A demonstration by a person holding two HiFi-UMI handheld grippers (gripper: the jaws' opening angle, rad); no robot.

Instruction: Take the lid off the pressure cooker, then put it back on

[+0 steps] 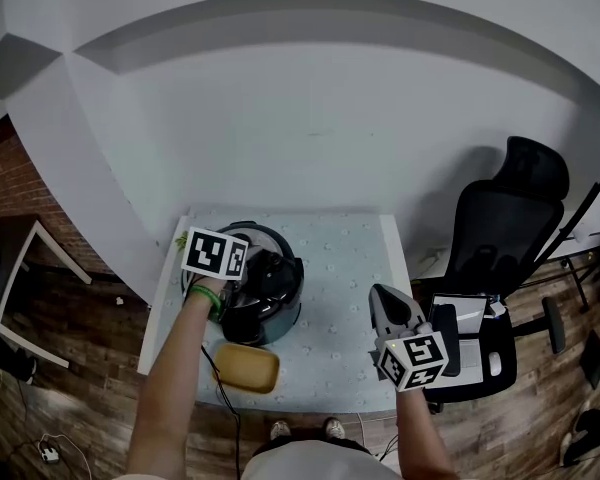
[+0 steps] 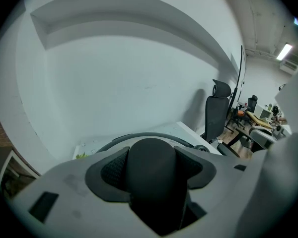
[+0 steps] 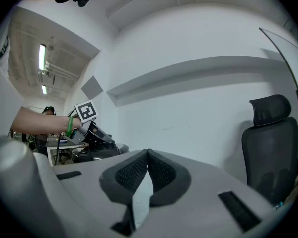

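Note:
The dark pressure cooker [image 1: 280,313] stands at the left of the table. My left gripper [image 1: 265,273] reaches down onto its lid [image 2: 139,136]. In the left gripper view the black lid handle [image 2: 151,175] fills the gap between both pads [image 2: 114,170], so this gripper is shut on it. Whether the lid is seated on the pot or raised a little cannot be told. My right gripper [image 1: 380,294] hovers level over the table's right side, apart from the cooker, its pads [image 3: 131,170] meeting with nothing between them. The right gripper view shows the cooker [image 3: 97,152] far to the left.
A tan oval dish [image 1: 247,368] lies near the table's front edge, just in front of the cooker. The table [image 1: 350,258] has a pale dotted cover and backs onto a white wall. A black office chair [image 1: 500,258] stands right of the table. A cable hangs off the front left.

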